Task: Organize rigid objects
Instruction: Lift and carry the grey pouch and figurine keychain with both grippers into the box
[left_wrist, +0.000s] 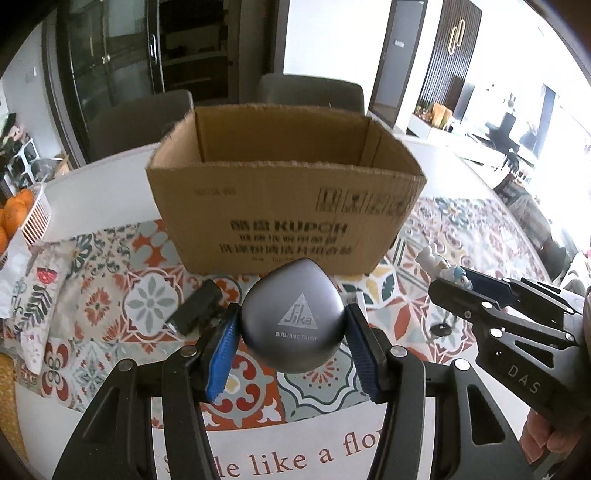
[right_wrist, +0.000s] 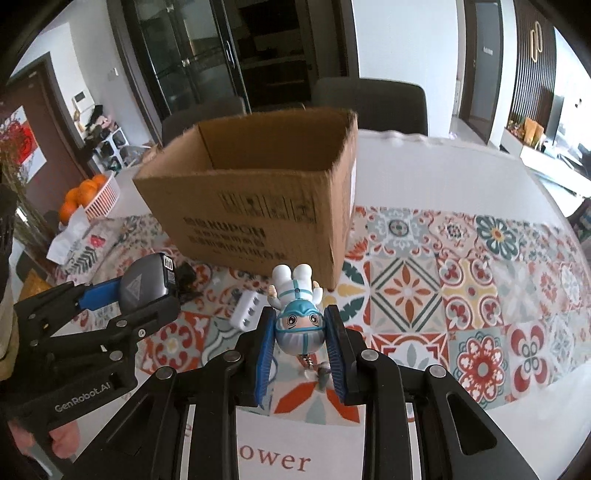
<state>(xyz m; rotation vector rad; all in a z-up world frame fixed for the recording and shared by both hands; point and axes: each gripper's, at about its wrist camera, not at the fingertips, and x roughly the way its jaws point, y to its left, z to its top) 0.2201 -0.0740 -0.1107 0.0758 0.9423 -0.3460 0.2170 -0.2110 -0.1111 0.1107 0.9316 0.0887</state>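
Left hand-held gripper (left_wrist: 291, 332) clamped on grey Sika gadget (left_wrist: 293, 317); right hand-held gripper (right_wrist: 301, 332) clamped on toy figurine (right_wrist: 297, 314); both held above worktop (right_wrist: 443, 173), facing open cardboard box (left_wrist: 284, 206), likely for dropping in.

Left gripper (left_wrist: 291, 332): angled downward, raised above counter (left_wrist: 461, 177); blue pads (left_wrist: 221, 354) clamped on either side of grey rounded case (left_wrist: 291, 317).
Right gripper (right_wrist: 301, 332): angled downward, just beside left gripper; pads pressed on head of toy figurine (right_wrist: 297, 314), held upside down.
Hand (right_wrist: 61, 439): fingers wrapped under left gripper's handle.
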